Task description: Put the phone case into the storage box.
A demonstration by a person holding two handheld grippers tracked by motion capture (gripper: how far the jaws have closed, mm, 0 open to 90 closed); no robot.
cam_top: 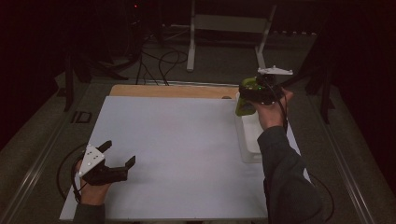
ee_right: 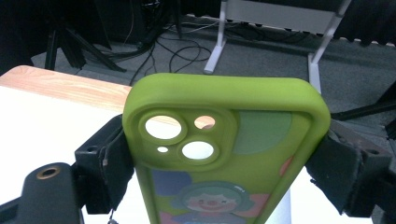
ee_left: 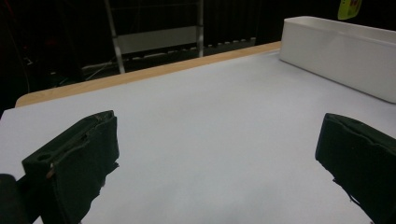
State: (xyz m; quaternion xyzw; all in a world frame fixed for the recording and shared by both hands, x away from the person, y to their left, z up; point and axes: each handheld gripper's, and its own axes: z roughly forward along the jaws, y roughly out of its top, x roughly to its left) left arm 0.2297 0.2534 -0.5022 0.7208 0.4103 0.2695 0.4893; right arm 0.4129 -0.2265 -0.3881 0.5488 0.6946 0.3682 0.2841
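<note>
My right gripper has its jaws clamped on a lime-green phone case with a cartoon face, above the white bin at the worktop's right edge; my left gripper rests jaws apart over bare surface.

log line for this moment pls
right gripper: shut on green phone case, held above white bin | left gripper: open, empty, over white table

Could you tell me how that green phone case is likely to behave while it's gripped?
The green phone case looks empty, with open camera holes, so probably light. Its matte, rubbery look suggests it may flex under the right gripper, whose jaws clamp its sides, and shouldn't slip easily.
</note>
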